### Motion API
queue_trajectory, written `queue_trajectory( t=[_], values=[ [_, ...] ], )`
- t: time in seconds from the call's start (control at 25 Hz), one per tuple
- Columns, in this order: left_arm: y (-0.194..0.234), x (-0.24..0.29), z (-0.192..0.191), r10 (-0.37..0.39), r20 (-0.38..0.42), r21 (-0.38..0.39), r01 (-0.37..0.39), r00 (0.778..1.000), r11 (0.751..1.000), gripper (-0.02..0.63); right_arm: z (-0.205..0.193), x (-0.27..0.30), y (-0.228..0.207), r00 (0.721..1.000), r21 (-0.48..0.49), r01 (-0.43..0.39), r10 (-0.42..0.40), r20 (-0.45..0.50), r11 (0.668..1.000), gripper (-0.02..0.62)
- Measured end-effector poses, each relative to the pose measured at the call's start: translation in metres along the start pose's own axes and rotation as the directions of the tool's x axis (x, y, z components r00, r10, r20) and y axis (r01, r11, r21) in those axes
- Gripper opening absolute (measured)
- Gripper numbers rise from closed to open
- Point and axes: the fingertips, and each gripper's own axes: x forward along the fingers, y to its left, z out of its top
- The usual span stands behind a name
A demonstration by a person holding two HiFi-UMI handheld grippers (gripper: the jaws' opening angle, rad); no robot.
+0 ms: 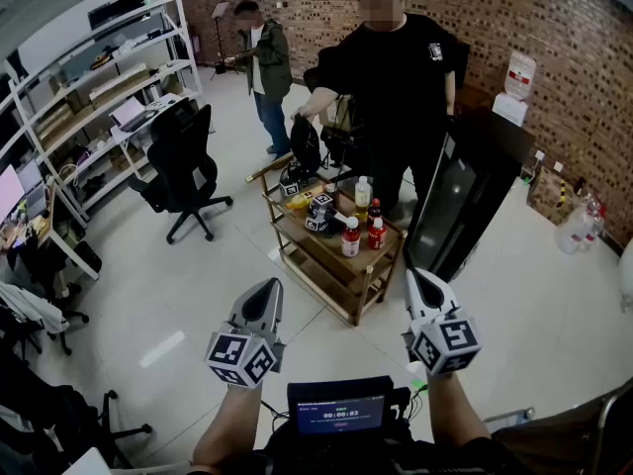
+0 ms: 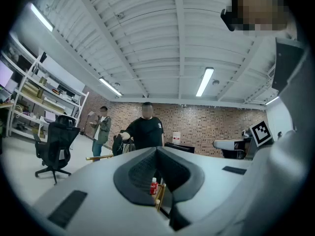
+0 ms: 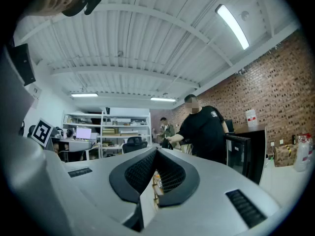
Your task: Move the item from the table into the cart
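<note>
As our left claw [image 1: 269,287] and right claw [image 1: 413,277] hang shut, empty, before the cart [image 1: 321,270], we should open one nearing it.

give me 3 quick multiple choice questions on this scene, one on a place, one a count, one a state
1. Where do the bottles stand? A in a cardboard box; B on the wooden cart; C on a windowsill.
2. How many people stand behind the cart? A one; B two; C four.
3. How are the left gripper and right gripper? A shut, empty; B wide open; C gripping bottles.
Key: 1 B, they stand on its top. 2 B, a person in black and a person in a green jacket. 3 A, each gripper view shows jaws together, nothing between.
</note>
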Motion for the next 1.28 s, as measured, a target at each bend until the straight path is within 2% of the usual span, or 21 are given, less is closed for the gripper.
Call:
queue_trajectory(
  t=[0.32, 0.48, 0.6, 0.84, 1.04, 1.16, 1.28],
  values=[
    [0.003, 0.011, -0.006, 0.058, -0.021, 0.009, -0.057, 0.998, 0.998, 0.000, -0.003, 0.019, -0.018, 0.999, 0.026, -0.043, 0.043, 0.007, 0.999, 0.005],
    [0.014, 0.005, -0.004, 0.121, -0.014, 0.016, -0.121, 0.993, 0.993, 0.000, -0.006, 0.038, -0.010, 0.992, 0.029, -0.125, 0.125, 0.009, 0.992, 0.005],
    [0.039, -0.012, 0.001, 0.172, -0.002, 0.022, -0.172, 0.985, 0.985, 0.000, -0.007, 0.060, 0.017, 0.982, 0.002, -0.189, 0.189, 0.005, 0.982, 0.005],
    [0.128, -0.092, 0.029, 0.295, 0.036, 0.019, -0.296, 0.955, 0.955, 0.000, 0.002, 0.120, 0.121, 0.957, -0.017, -0.291, 0.292, 0.006, 0.956, 0.005],
    [0.214, -0.182, 0.046, 0.411, 0.071, 0.024, -0.414, 0.909, 0.910, 0.000, 0.000, 0.175, 0.245, 0.902, -0.058, -0.429, 0.431, 0.014, 0.901, 0.005],
    [0.262, -0.238, 0.052, 0.499, 0.080, 0.028, -0.502, 0.863, 0.864, 0.000, -0.004, 0.209, 0.323, 0.856, -0.065, -0.516, 0.517, 0.003, 0.854, 0.005],
    [0.295, -0.289, 0.058, 0.589, 0.088, 0.008, -0.592, 0.803, 0.806, 0.000, -0.007, 0.237, 0.396, 0.788, -0.070, -0.615, 0.615, -0.016, 0.786, 0.005]
  ],
)
